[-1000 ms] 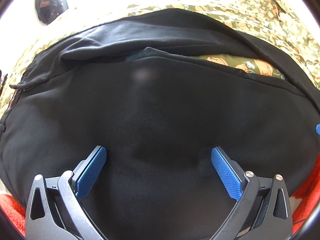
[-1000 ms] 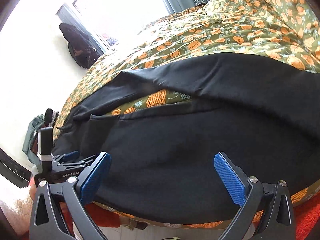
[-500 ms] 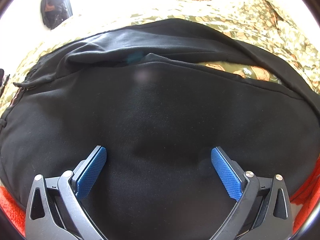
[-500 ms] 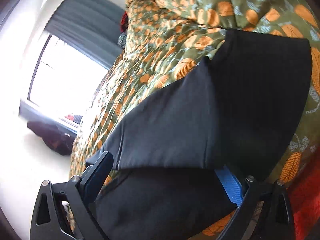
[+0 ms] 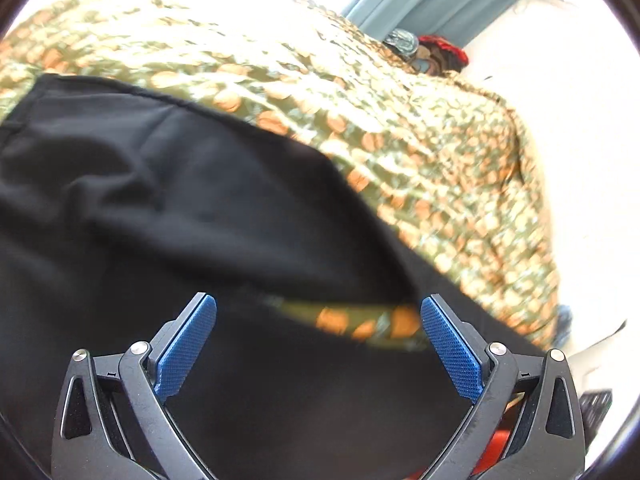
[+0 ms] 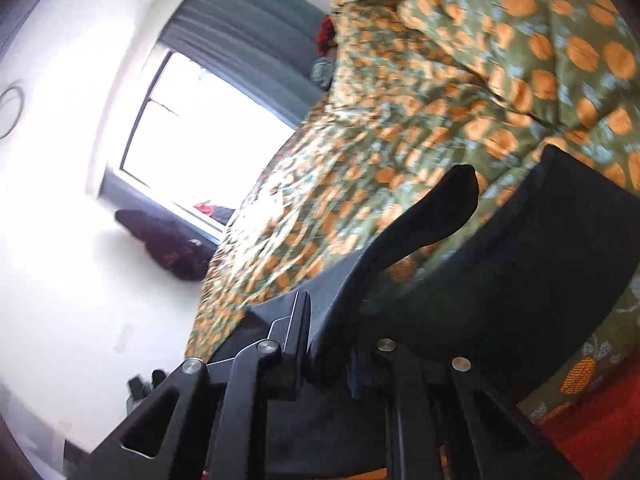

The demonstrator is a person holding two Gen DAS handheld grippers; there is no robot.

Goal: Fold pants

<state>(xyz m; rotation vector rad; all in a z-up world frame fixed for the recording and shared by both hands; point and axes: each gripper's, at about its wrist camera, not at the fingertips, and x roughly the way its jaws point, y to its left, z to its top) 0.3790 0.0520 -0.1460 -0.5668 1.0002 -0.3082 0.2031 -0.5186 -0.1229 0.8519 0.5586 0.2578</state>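
Black pants (image 5: 180,200) lie spread over a green bedspread with orange leaves (image 5: 400,140). My left gripper (image 5: 318,304) hovers open above the pants; its blue pads (image 5: 186,344) are wide apart and touch nothing, and a strip of bedspread shows between two layers of cloth ahead of it. In the right wrist view, my right gripper (image 6: 328,340) has its jaws closing tight on an edge of the pants (image 6: 540,260). The cloth rises from the bedspread (image 6: 480,80) and covers the right finger, and a loose corner (image 6: 460,188) sticks up.
A bright window (image 6: 208,120) with a grey-blue curtain (image 6: 248,32) stands beyond the bed. A dark bag (image 6: 168,248) lies on the white floor below it. Red and grey items (image 5: 432,52) sit at the bed's far end. Red-orange cloth (image 6: 592,432) shows at the near edge.
The right gripper went from wide open to shut on the pants' edge and lifted it. The left gripper stayed open, rose and swung, so its view now looks across the bed toward the curtain.
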